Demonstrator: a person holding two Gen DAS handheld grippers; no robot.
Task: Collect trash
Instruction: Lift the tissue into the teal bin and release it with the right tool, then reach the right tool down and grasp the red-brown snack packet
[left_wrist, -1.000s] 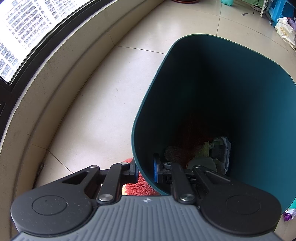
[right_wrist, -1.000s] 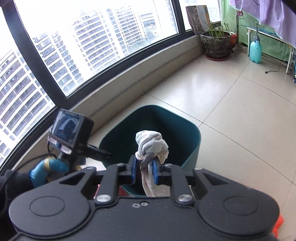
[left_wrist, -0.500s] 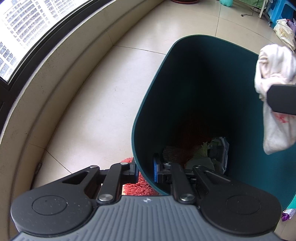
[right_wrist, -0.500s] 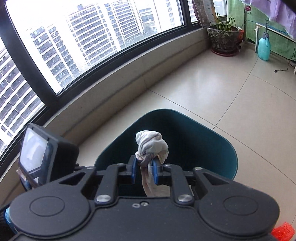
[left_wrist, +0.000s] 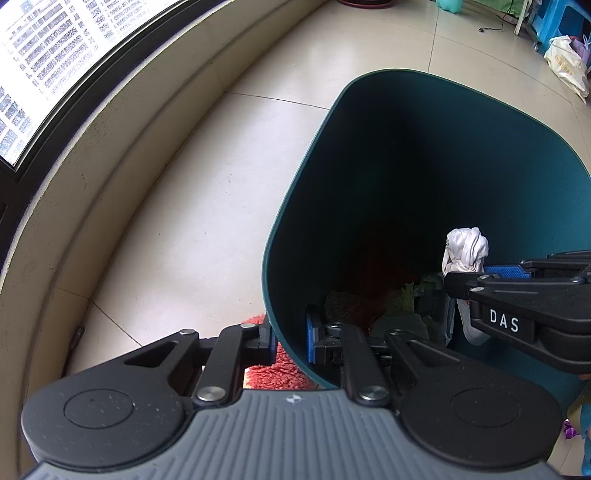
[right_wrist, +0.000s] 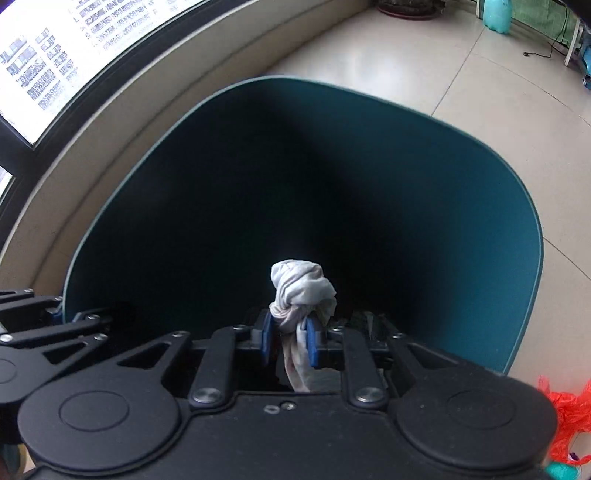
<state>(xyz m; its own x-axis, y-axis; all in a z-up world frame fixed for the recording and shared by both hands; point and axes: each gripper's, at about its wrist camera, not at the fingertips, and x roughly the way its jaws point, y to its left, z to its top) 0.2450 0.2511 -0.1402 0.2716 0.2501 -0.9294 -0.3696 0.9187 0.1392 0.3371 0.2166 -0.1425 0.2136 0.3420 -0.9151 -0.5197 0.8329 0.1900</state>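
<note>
A dark teal bin (left_wrist: 369, 177) stands on the tiled floor, and my left gripper (left_wrist: 291, 339) is shut on its near rim, one pad inside and one outside. A knotted white cloth (right_wrist: 301, 286) sits between the blue pads of my right gripper (right_wrist: 289, 339), whose jaws are opening; the pads still touch the cloth. That gripper reaches down inside the bin (right_wrist: 480, 258). In the left wrist view the right gripper (left_wrist: 465, 277) comes in from the right with the cloth (left_wrist: 465, 249) above the green and grey scraps (left_wrist: 399, 299) on the bin's bottom.
A red shaggy mat (left_wrist: 269, 365) lies under the bin's near edge. An orange-red plastic bag (right_wrist: 569, 410) lies on the floor at the right. A curved window ledge (left_wrist: 92, 184) runs along the left. A white bag (left_wrist: 567, 62) and a teal bottle (right_wrist: 498, 14) stand far off.
My right gripper has come down with the white cloth from above the bin into its mouth. The left gripper and the bin have kept still.
</note>
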